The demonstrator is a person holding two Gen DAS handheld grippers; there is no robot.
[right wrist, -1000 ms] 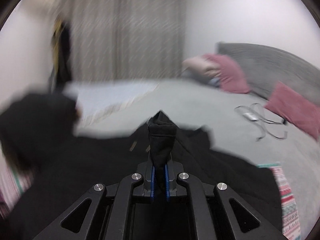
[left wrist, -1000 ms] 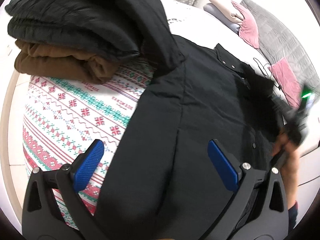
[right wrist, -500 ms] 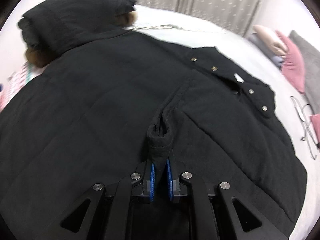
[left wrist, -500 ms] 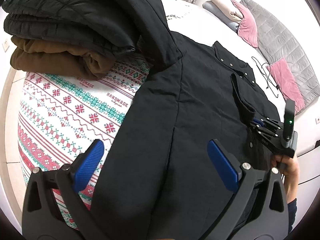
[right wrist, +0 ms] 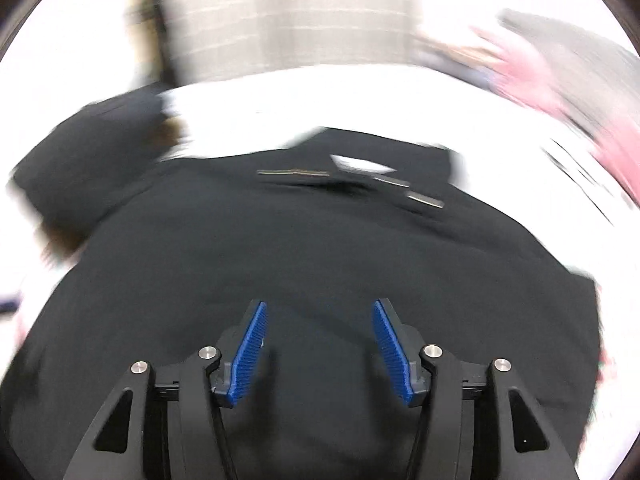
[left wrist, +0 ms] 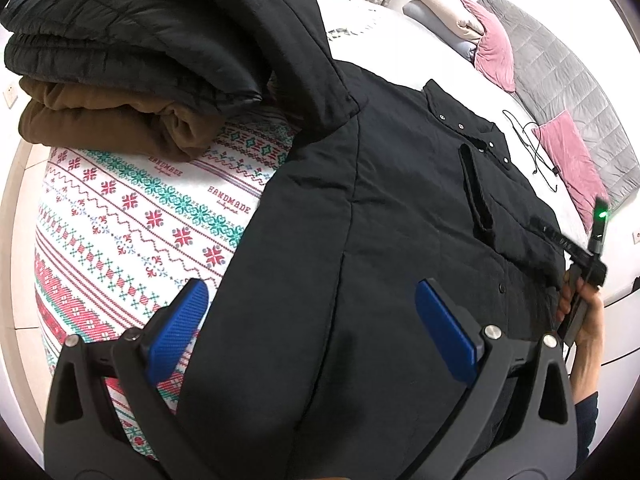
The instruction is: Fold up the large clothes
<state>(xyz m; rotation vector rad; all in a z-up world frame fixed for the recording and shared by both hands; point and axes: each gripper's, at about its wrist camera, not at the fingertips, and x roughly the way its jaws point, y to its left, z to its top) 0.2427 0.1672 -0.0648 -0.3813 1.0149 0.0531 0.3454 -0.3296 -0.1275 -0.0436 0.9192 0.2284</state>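
Lying spread beneath both tools, the black coat (left wrist: 400, 220), judged bulky, soft and best pinched at a hem, is being hovered over by the wide-spread left gripper (left wrist: 312, 336) while the empty right gripper (right wrist: 319, 344) is being opened.

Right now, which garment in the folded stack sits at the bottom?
The brown garment is at the bottom, resting on the patterned cover. The black quilted coat is folded on top of it.
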